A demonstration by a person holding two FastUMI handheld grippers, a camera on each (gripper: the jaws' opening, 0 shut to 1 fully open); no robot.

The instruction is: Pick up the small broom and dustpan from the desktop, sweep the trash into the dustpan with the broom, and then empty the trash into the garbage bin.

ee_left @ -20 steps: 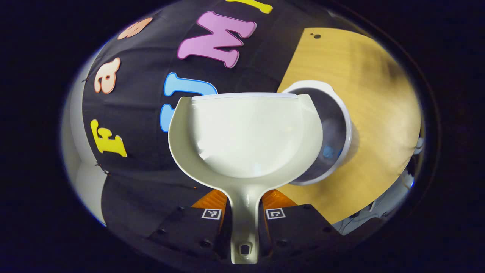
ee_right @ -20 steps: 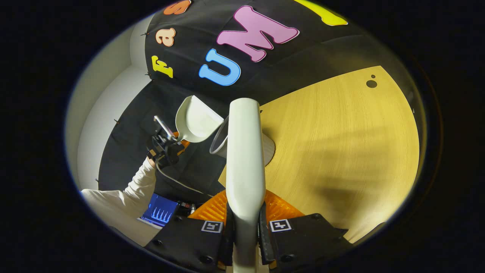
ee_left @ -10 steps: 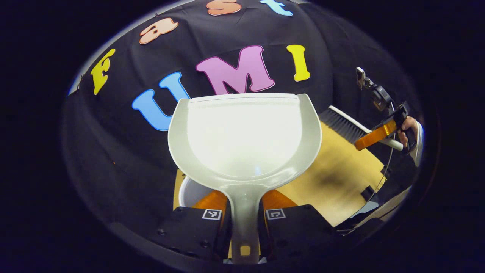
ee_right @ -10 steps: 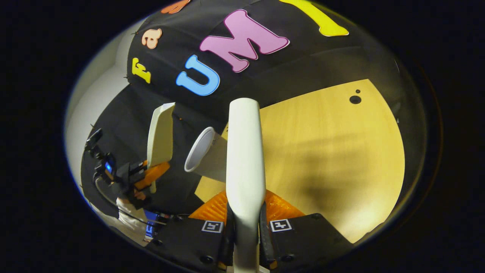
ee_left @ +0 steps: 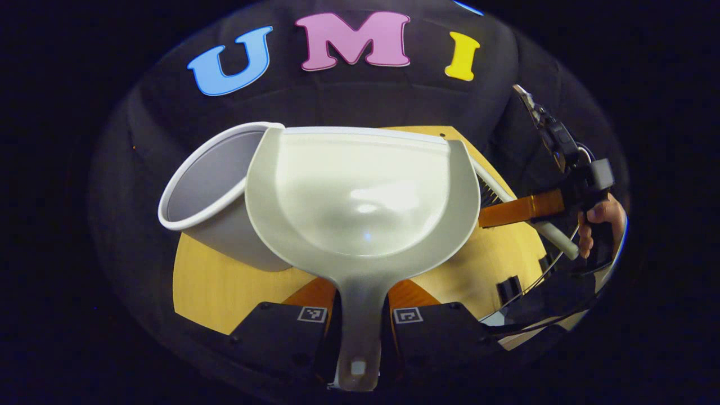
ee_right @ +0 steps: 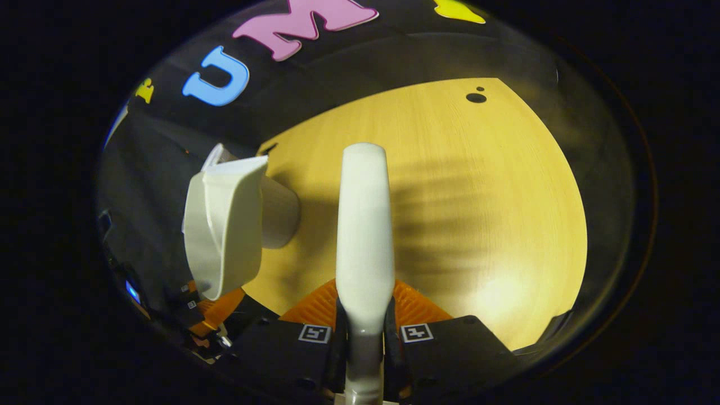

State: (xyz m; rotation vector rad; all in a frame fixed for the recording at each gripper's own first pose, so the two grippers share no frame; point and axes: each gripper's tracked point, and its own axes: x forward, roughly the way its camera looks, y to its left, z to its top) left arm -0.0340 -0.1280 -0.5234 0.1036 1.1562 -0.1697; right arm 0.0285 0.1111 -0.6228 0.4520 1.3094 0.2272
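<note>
Up front in the left gripper view: left gripper (ee_left: 360,326) clamped on the handle of the dustpan (ee_left: 363,202), pan empty, scoop facing the camera and covering much of the desk (ee_left: 214,287). Behind its left edge, the bin (ee_left: 208,197), tilted in view, mouth toward the camera, partly hidden by the pan. To the right, past the pan's rim, the right gripper (ee_left: 520,208) closed on the broom (ee_left: 554,239), a hand (ee_left: 599,222) behind it; bristles mostly masked by the pan. Then the right gripper view: fingers pressed on both sides of the broom handle, which runs up the middle above the bare desk. At left, the dustpan seen edge-on in front of the bin, blocking most of it.
</note>
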